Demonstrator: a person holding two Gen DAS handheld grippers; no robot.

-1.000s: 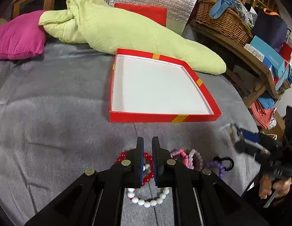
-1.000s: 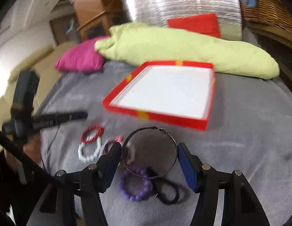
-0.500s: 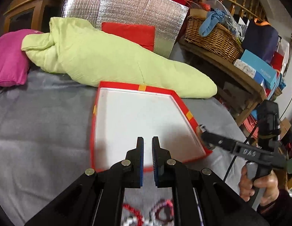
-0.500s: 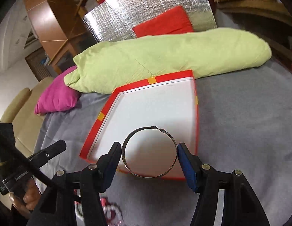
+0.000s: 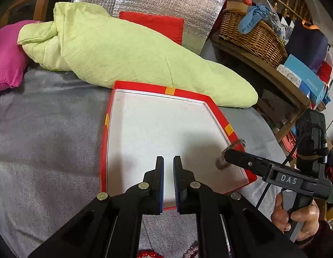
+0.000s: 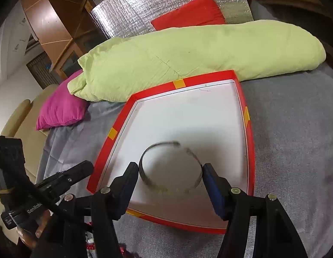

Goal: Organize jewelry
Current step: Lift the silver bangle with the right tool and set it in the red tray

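A shallow red box with a white inside lies on the grey cloth; it also shows in the right wrist view. My right gripper is shut on a thin metal bangle, held across its width, blurred, over the box's near part. In the left wrist view the bangle shows at the right gripper's tip. My left gripper is nearly shut and holds nothing, over the box's near edge. Beaded bracelets lie on the cloth below it.
A long green cushion lies behind the box, a pink pillow at far left, a silver foil panel and red cushion behind. A wicker basket sits on a wooden shelf at right.
Both grippers have moved forward from the bracelets to over the box. The right gripper carried the bangle along; it now hangs lower and blurred above the box floor.
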